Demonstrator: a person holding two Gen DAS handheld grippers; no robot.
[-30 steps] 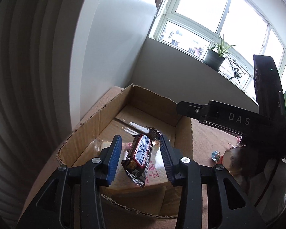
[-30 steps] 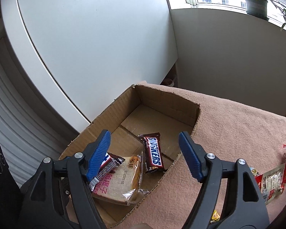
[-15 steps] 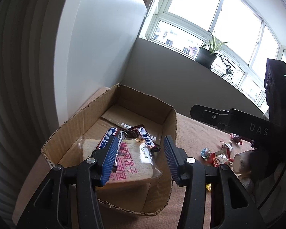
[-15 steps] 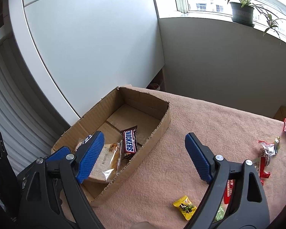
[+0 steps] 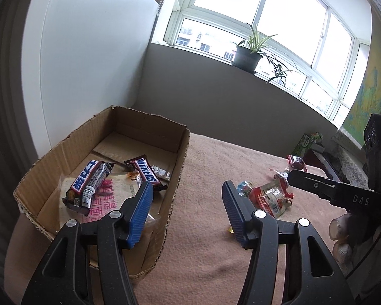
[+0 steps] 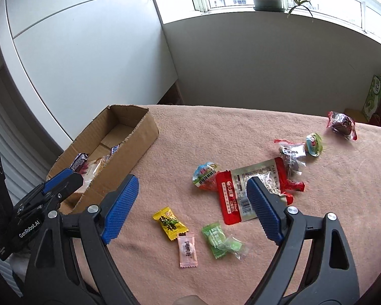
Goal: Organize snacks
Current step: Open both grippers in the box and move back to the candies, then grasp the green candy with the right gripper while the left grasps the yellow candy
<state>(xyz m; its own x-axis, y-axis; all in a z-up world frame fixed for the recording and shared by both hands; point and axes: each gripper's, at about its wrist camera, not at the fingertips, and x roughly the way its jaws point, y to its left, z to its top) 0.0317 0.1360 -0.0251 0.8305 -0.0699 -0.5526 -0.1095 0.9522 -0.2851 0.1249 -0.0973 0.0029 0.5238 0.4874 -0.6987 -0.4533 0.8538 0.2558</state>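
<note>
Your right gripper (image 6: 191,209) hung empty, jaws wide, over loose snacks; the red packet (image 6: 243,190) lay just ahead, so a flat, centred pinch suited it, left gripper (image 5: 188,212) likewise empty.

Left gripper (image 5: 188,213) has released the chocolate bar (image 5: 89,181); it now lies on the bread packet (image 5: 106,200) in the cardboard box (image 5: 180,157), jaws just opening. Right gripper (image 6: 190,209) swung from box to loose snacks, over the red packet (image 6: 231,198).
</note>
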